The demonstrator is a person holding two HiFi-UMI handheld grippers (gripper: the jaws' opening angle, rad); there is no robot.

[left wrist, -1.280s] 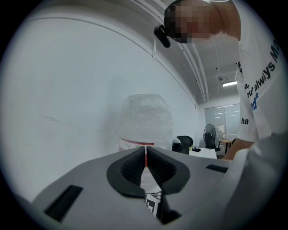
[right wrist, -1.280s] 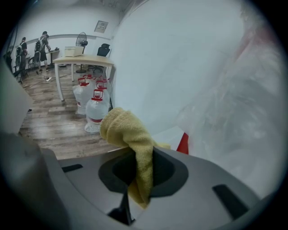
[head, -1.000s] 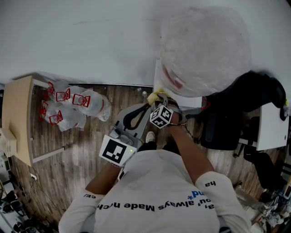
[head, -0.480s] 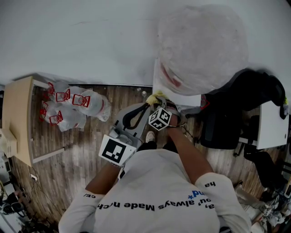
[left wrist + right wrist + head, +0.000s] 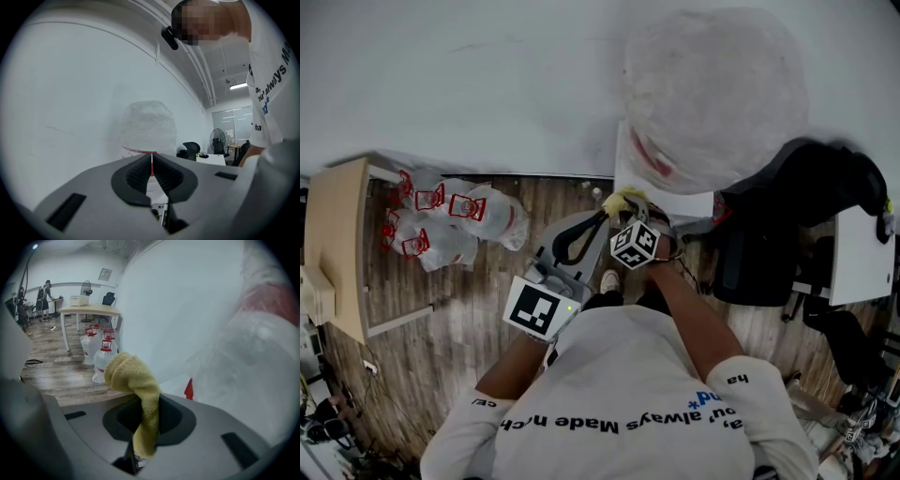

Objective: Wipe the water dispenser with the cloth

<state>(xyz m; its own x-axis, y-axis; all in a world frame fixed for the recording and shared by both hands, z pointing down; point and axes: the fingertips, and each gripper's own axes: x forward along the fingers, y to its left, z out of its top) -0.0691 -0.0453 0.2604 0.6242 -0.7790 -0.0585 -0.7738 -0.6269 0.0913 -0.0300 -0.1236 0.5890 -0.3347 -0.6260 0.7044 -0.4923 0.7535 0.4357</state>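
Right hand-held gripper (image 5: 616, 213) nudged rightward, clamping cloth (image 5: 133, 376); left hand-held gripper (image 5: 151, 165) closed, empty.

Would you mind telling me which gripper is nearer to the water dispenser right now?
Right. The right gripper, clamping the yellow cloth, is at the near edge of the water dispenser. The left gripper, holding nothing, sits farther back, toward the person.

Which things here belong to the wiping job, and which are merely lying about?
Job: water dispenser; yellow cloth, clamped in the right gripper.
Lying about: water jugs on the floor; wooden table; black office chair; left gripper, shut and idle.
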